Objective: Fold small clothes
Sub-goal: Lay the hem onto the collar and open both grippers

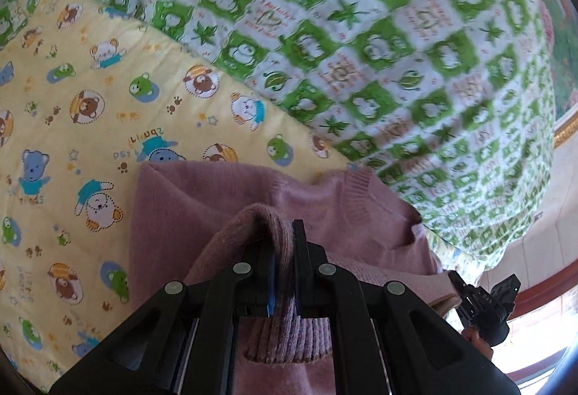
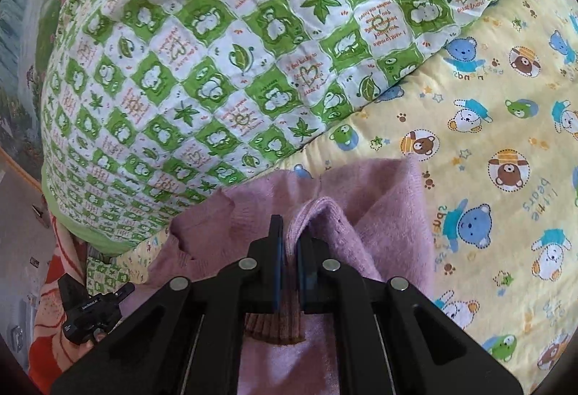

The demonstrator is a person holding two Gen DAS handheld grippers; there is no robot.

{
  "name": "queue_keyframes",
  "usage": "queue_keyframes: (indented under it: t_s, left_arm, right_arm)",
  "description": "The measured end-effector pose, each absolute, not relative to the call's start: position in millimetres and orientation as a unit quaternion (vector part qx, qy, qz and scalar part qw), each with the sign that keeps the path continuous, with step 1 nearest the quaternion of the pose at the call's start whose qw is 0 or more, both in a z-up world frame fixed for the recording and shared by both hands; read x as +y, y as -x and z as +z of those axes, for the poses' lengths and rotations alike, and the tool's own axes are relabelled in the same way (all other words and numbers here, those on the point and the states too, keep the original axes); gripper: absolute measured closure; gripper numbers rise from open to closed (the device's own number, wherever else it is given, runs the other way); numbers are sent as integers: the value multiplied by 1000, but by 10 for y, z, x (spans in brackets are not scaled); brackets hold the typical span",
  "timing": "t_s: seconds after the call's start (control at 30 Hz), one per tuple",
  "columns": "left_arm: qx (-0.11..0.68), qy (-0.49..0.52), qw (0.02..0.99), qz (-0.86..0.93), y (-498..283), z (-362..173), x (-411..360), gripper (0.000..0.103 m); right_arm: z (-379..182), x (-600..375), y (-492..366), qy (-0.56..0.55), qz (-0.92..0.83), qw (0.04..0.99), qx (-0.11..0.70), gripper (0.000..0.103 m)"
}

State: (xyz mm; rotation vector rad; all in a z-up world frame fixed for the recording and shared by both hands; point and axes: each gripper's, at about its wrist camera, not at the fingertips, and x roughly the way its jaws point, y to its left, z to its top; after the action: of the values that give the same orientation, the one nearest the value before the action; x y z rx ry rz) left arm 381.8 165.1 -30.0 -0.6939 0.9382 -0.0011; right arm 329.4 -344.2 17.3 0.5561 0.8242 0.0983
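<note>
Currently left gripper and right gripper each clamp the pink sweater.

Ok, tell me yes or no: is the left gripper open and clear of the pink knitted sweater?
No: the left gripper is shut on a ribbed edge of the pink knitted sweater, which is pinched between its black fingers.
</note>
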Motion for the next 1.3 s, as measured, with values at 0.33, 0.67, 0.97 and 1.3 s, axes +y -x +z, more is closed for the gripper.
queue_keyframes:
  t_s: [0.33,0.67,0.97,1.3]
  left_arm:
    - [445,331,832,1,-3918,-390,1694,79]
    - [411,272,870,-23,-3303,149,1577,54]
    - [513,130,832,-167,-2936,-383,287,54]
    - [527,67,834,-151,-3698,-630,78,57]
  right_arm:
    - [-24,-3535,-3417,-288,20,865,412,93]
    - [400,-3578,-3123,-270,18,890,366,53]
    - [320,-2567,-2647,-74,191,881,426,67]
    - [-345,-2041,-2949,57,246,837,486,73]
